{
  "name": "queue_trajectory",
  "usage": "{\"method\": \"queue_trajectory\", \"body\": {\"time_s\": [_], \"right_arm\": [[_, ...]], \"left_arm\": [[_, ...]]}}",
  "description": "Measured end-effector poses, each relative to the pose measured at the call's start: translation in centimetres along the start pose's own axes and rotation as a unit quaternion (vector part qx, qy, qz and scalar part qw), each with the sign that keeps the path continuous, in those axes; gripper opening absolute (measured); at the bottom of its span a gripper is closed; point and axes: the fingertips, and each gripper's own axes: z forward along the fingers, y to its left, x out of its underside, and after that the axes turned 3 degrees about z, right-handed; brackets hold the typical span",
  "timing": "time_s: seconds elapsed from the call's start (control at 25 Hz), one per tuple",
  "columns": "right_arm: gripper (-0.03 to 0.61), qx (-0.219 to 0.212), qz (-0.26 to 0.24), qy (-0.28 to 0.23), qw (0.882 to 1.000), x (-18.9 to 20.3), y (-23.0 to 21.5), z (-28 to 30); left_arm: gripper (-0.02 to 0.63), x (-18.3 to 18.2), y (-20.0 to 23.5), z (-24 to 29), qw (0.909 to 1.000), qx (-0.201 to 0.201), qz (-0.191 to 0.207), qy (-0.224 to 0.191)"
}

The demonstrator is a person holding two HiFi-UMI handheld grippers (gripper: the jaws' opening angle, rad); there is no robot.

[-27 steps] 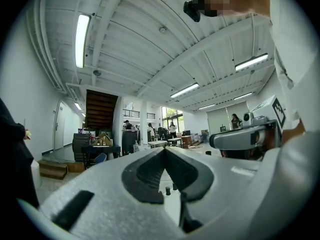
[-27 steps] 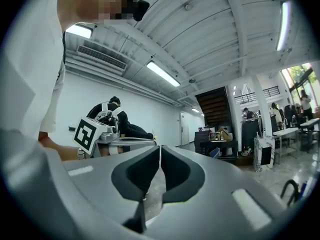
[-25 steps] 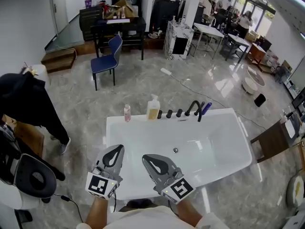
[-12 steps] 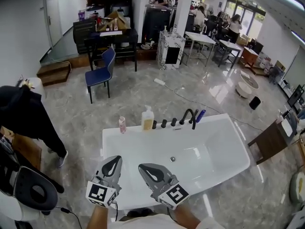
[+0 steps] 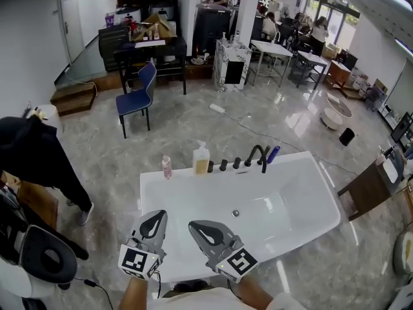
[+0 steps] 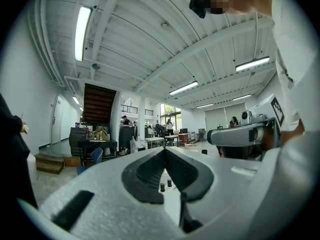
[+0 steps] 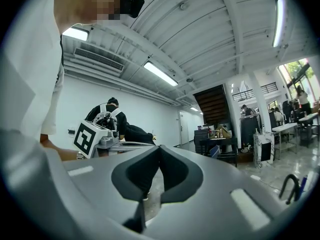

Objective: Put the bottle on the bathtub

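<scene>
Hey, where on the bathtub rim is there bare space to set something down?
The far rim is crowded from the pink bottle past the pump bottle and knobs to the faucet. Bare: the bathtub's left rim, the right end's rim beyond the faucet, and the small gap between the two bottles.

I see the bathtub (image 5: 293,158) straight ahead. On its far rim, from 11 to 1 o'clock, stand a small bottle (image 5: 167,166), a pump bottle (image 5: 202,159), then the faucet (image 5: 258,155). A chair (image 5: 139,92) stands behind them at 11 o'clock.
</scene>
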Motion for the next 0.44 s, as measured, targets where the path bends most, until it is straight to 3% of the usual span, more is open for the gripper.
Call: {"method": "queue_trajectory", "body": {"time_s": [0.44], "right_arm": [[0.005,-0.008,0.001,0.004,1.0,0.41,0.09,0.39]], "left_arm": [[0.0,0.51,0.06,0.2,1.0,0.003,0.002,0.006]]}}
